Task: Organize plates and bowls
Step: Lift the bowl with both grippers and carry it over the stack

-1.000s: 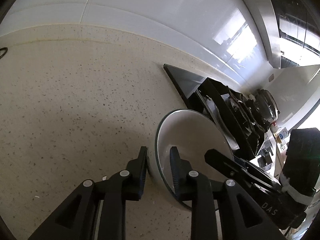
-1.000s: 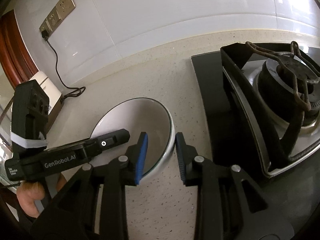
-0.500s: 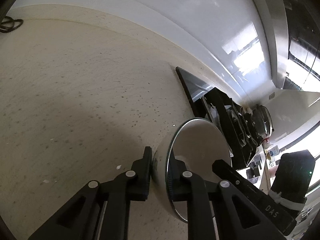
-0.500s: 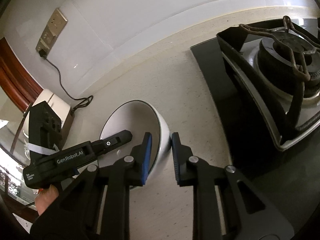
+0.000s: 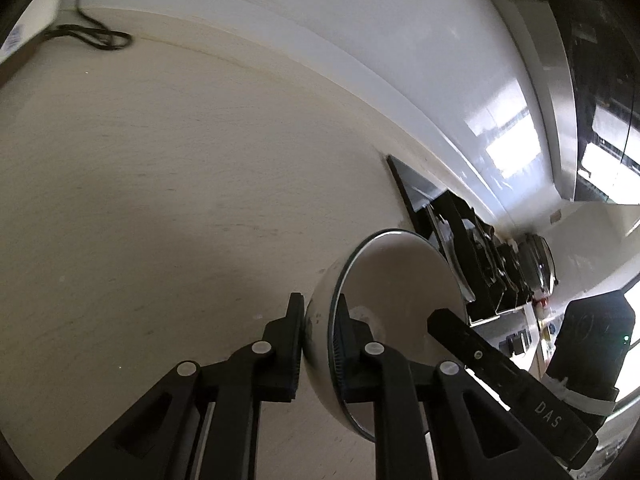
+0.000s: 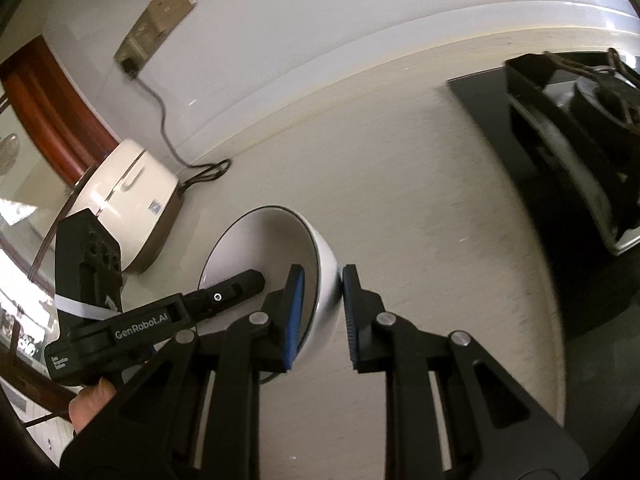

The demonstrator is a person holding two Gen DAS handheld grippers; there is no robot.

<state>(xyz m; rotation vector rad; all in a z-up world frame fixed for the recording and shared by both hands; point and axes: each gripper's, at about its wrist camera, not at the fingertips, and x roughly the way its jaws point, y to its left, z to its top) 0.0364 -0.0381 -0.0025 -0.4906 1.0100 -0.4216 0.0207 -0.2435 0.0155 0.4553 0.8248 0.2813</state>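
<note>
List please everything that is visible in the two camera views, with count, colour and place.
bowl: one, white with dark rim line, tilted above the countertop, gripped at opposite rim sides
countertop: one, beige speckled, under everything
gas stove: one, black with metal burner grate, right end of the countertop
rice cooker: one, cream with brown base, left end near the wall
power cord: one, dark, from the wall socket down to the cooker
wall socket: one, beige, on the white wall
left tongs: one, black, shut on the bowl's rim
right tongs: one, black with blue pads, shut on the opposite rim
hand: one, fingers partly seen under the left tongs
</note>
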